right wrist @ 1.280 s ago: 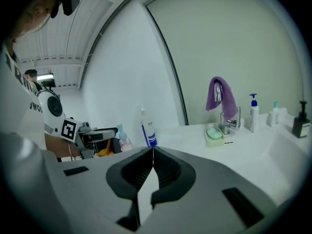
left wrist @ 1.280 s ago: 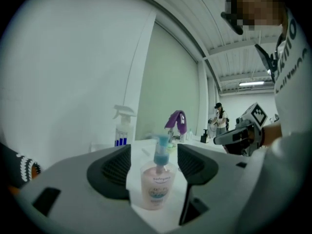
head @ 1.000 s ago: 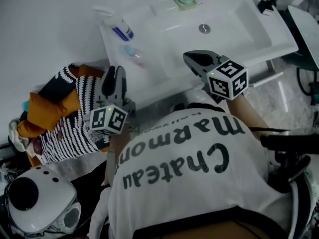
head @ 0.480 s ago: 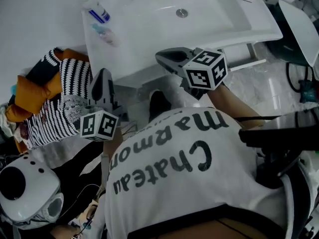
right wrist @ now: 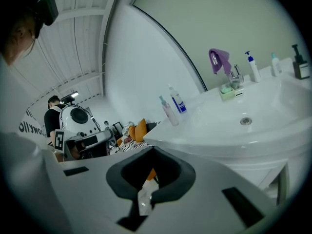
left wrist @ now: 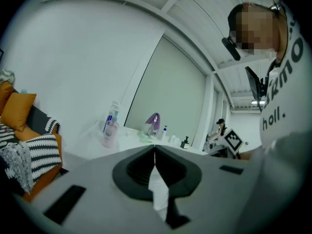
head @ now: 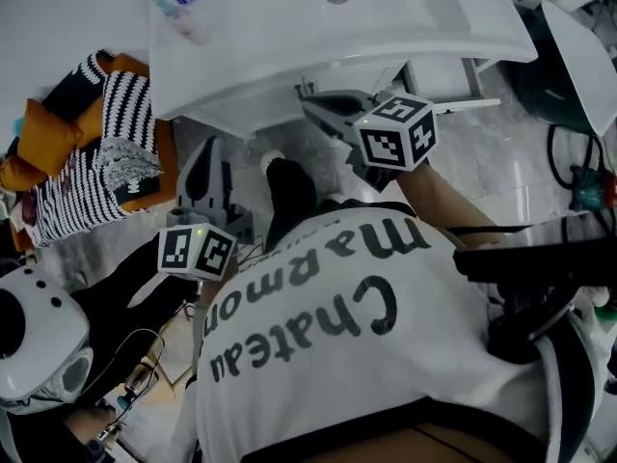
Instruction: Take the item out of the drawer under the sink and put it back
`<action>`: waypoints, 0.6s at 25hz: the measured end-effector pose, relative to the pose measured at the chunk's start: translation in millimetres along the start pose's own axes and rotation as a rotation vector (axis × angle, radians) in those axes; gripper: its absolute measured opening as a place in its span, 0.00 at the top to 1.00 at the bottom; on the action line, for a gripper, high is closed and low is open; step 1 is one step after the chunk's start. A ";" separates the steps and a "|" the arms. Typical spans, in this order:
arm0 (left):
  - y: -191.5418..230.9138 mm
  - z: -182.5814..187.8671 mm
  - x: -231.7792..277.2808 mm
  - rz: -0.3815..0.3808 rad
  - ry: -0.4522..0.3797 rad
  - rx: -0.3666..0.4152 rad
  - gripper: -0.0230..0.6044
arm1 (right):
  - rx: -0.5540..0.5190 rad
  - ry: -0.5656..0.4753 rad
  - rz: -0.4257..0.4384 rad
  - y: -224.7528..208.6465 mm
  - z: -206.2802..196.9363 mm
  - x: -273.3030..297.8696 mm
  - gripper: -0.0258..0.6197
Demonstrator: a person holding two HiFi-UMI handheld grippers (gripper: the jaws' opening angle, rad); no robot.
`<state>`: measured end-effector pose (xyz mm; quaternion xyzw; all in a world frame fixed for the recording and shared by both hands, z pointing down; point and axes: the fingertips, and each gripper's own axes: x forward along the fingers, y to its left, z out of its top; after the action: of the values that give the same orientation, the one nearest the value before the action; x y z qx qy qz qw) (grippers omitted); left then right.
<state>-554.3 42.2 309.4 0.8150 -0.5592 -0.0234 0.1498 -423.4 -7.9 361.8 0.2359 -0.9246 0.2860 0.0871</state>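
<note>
Head view: left gripper (head: 206, 154) and right gripper (head: 314, 107) hang below the sink (head: 289, 32), fingers pressed together and empty; with the drawer unseen, this suits either reaching for it or finishing.

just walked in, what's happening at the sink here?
A person stands at the white ceramic washbasin with a handheld gripper in each hand. The left gripper and the right gripper both point toward the space under the basin. Each has its jaws shut with nothing between them. No open drawer or taken-out item shows in any view, so the task looks not yet started.
</note>
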 end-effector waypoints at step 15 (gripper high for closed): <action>-13.7 -13.1 -42.9 -0.010 0.022 0.001 0.95 | -0.044 -0.020 -0.024 32.2 -5.3 -17.4 0.95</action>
<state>-555.2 88.9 312.7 0.8182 -0.5533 -0.0147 0.1554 -423.7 25.2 345.3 0.2479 -0.9287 0.2621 0.0863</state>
